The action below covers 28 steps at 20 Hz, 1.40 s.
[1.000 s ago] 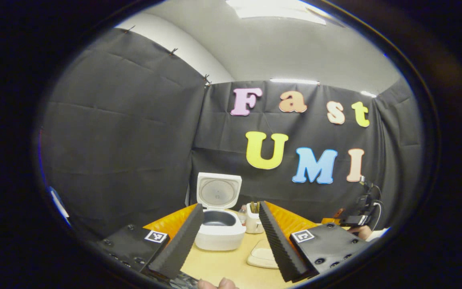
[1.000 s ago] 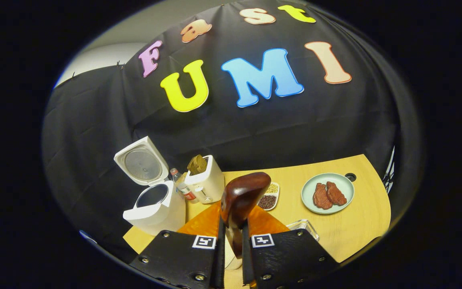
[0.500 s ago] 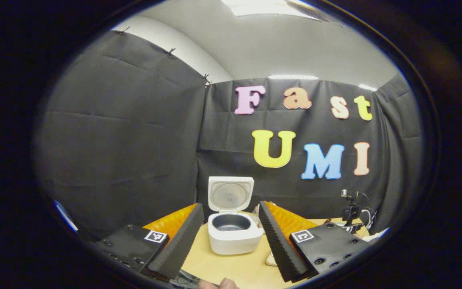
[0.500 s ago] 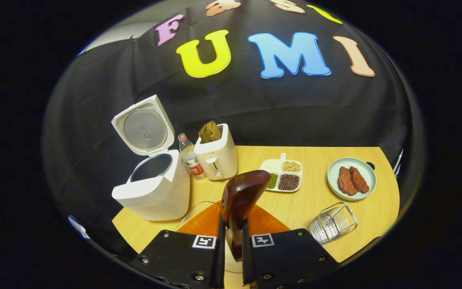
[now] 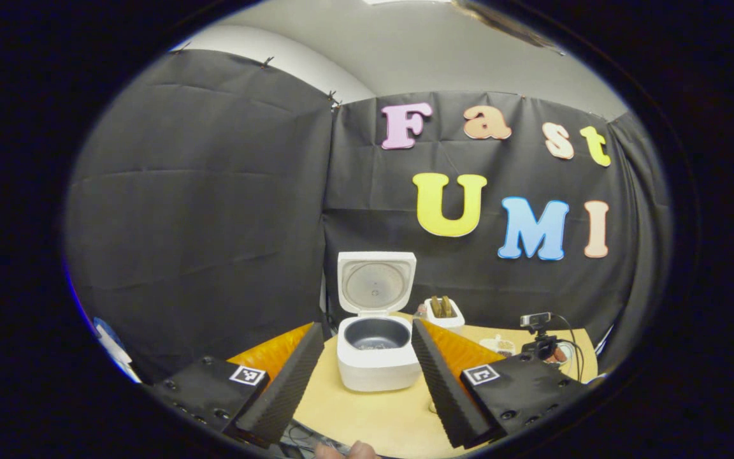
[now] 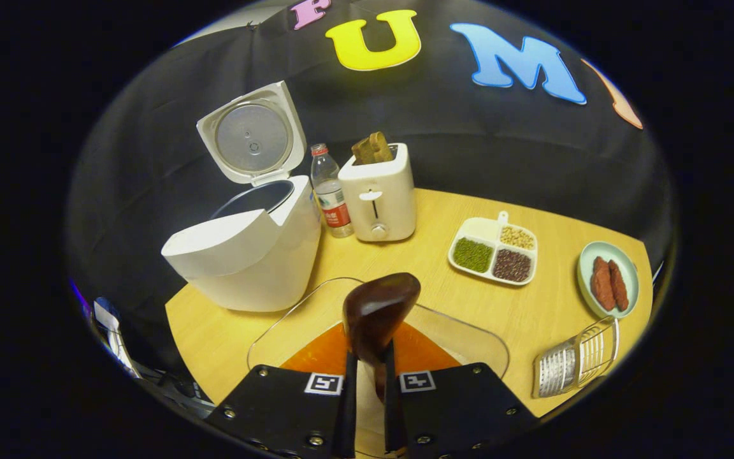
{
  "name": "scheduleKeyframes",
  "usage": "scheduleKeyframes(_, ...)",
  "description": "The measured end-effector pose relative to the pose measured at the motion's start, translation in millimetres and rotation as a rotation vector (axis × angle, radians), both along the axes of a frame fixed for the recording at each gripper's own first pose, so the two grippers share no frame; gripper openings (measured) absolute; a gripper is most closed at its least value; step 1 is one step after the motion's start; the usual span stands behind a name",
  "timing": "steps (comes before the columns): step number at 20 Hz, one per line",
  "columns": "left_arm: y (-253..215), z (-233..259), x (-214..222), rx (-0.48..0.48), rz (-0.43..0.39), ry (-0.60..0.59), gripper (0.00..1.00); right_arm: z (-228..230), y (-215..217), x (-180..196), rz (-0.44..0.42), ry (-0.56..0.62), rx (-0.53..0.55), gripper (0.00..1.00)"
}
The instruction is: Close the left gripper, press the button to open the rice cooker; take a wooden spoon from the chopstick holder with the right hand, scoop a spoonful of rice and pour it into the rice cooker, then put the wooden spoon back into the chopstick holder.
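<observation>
On the wooden worktop [image 6: 354, 261], the rice cooker [image 6: 249, 252] is sitting lid-up by the toaster [image 6: 380, 191]. The right claw [image 6: 367, 376] is pinching the wooden spoon [image 6: 376, 312]; the left claw [image 5: 367, 357] is gaping empty.

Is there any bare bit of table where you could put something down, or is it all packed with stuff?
Bare wood lies between the toaster and the divided dish, and from that dish toward the wire basket. The back left is crowded: rice cooker, bottle and toaster stand close together. Nearer, a clear tray takes the middle, where the right gripper holds the wooden spoon.
</observation>
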<state>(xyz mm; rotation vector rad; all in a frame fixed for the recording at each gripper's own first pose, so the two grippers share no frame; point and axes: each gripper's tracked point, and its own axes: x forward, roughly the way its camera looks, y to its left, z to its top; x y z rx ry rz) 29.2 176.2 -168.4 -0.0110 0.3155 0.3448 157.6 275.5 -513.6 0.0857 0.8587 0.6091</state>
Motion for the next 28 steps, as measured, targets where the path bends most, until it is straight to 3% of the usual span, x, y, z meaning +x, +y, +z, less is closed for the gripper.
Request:
scheduleKeyframes(9, 9.9, 19.7, -6.5, 0.029, 0.042, -0.036, 0.93, -1.6, 28.1, -1.9, -0.134, 0.264, 0.238, 0.18)
scheduleKeyframes(13, 12.5, 27.1, -16.1, 0.058, 0.048, -0.038, 0.96, 4.0, 18.3, 19.8, -0.301, 0.379, 0.419, 0.18)
scheduleKeyframes(15, 16.8, 27.7, -20.2, 0.062, 0.055, -0.035, 0.96, 5.8, 6.9, 29.6, -0.354, 0.38, 0.464, 0.18)
scheduleKeyframes(20, 21.2, 30.6, -26.8, 0.056, 0.066, -0.04, 0.93, 18.0, -10.0, 40.7, -0.397, 0.386, 0.531, 0.18)
scheduleKeyframes(28, 18.2, 35.9, -31.3, 0.061, 0.051, -0.046, 0.93, 55.9, -29.9, 38.0, -0.404, 0.389, 0.653, 0.18)
